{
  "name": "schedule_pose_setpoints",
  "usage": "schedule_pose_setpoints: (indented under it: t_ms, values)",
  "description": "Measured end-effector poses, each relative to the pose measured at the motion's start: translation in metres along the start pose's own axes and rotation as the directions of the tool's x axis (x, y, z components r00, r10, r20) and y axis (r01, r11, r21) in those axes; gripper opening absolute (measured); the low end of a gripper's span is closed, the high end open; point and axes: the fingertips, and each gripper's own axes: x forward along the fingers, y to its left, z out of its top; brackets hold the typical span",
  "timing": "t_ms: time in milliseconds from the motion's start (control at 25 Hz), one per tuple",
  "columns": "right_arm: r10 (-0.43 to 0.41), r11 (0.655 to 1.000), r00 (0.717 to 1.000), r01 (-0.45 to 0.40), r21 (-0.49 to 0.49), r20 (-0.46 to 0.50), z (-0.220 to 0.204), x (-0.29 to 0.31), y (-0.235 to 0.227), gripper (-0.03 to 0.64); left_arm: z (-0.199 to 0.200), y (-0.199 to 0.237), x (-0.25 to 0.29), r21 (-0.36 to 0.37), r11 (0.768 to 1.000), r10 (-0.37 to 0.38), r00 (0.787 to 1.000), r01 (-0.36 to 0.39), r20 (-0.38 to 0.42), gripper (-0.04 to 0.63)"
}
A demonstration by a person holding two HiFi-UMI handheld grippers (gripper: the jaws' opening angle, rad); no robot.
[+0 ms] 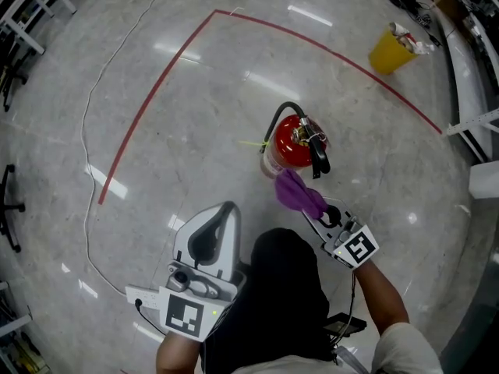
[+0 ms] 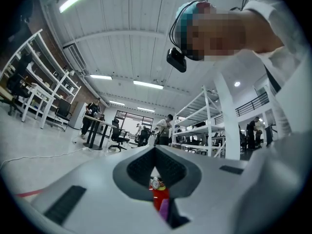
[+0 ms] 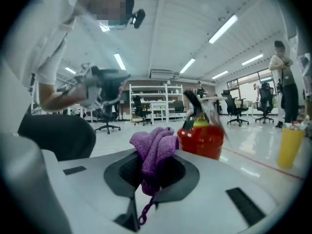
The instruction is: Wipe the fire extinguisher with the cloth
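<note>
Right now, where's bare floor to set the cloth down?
Free: floor between fire extinguisher and red tape line on its left; also between it and the yellow bin. Crowded: its near side, with cloth and right gripper.

Left gripper view: fire extinguisher (image 2: 159, 195) is only a red sliver in the notch below the left gripper's (image 2: 156, 152) meeting jaws. The purple scrap under it is probably the cloth (image 2: 164, 207), too small to confirm.
Right gripper view: extinguisher head and hose are motion-smeared, base hidden behind the right gripper (image 3: 155, 165).
Head view: cloth covers the cylinder's near side. Yellow bin (image 1: 389, 49) contents too small to tell.
</note>
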Motion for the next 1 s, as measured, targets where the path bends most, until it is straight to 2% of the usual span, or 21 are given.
schedule_pose_setpoints:
  t_ms: [80,160,200,280,320,400,560,680,800,1000]
  values:
    - [0.010,0.999,0.998,-0.007,-0.041,0.069,0.041,-0.028,0.002,0.049,0.001,-0.001,0.001,0.004,1.000,-0.013,1.000,0.013,0.009,0.003]
    - [0.008,0.988,0.994,0.009,-0.157,0.107,0.080,-0.047,0.002,0.049,0.002,-0.005,0.004,0.000,1.000,-0.029,0.999,0.029,0.022,0.003]
    - [-0.001,0.967,0.994,0.029,-0.253,0.110,0.096,-0.051,0.000,0.049,0.002,-0.009,0.006,-0.008,0.999,-0.038,0.999,0.039,0.021,0.003]
    - [-0.031,0.889,0.995,0.073,-0.451,0.098,0.118,-0.053,-0.008,0.049,0.001,-0.019,0.009,-0.027,0.998,-0.062,0.998,0.062,0.011,0.003]
    - [-0.045,0.852,0.995,0.086,-0.517,0.092,0.125,-0.051,-0.015,0.049,0.001,-0.024,0.011,-0.038,0.997,-0.073,0.997,0.073,0.005,0.003]
    - [-0.063,0.815,0.994,0.103,-0.569,0.090,0.135,-0.047,-0.029,0.049,0.005,-0.031,0.013,-0.053,0.995,-0.086,0.996,0.087,0.010,0.003]
    - [-0.119,0.783,0.981,0.186,-0.593,0.151,0.163,-0.045,-0.050,0.049,0.016,-0.035,0.013,-0.044,0.994,-0.096,0.995,0.097,0.032,0.003]
    - [-0.158,0.718,0.969,0.244,-0.652,0.188,0.183,-0.038,-0.062,0.049,0.017,-0.034,0.009,-0.035,0.995,-0.097,0.995,0.097,0.020,0.003]
    - [-0.178,0.646,0.977,0.204,-0.736,0.114,0.169,-0.021,-0.078,0.049,0.019,-0.027,0.007,-0.034,0.995,-0.090,0.995,0.092,0.036,0.003]
    - [-0.190,0.501,0.979,0.034,-0.865,-0.072,0.131,0.003,-0.088,0.049,0.016,-0.017,0.000,-0.062,0.993,-0.095,0.995,0.096,0.022,0.003]
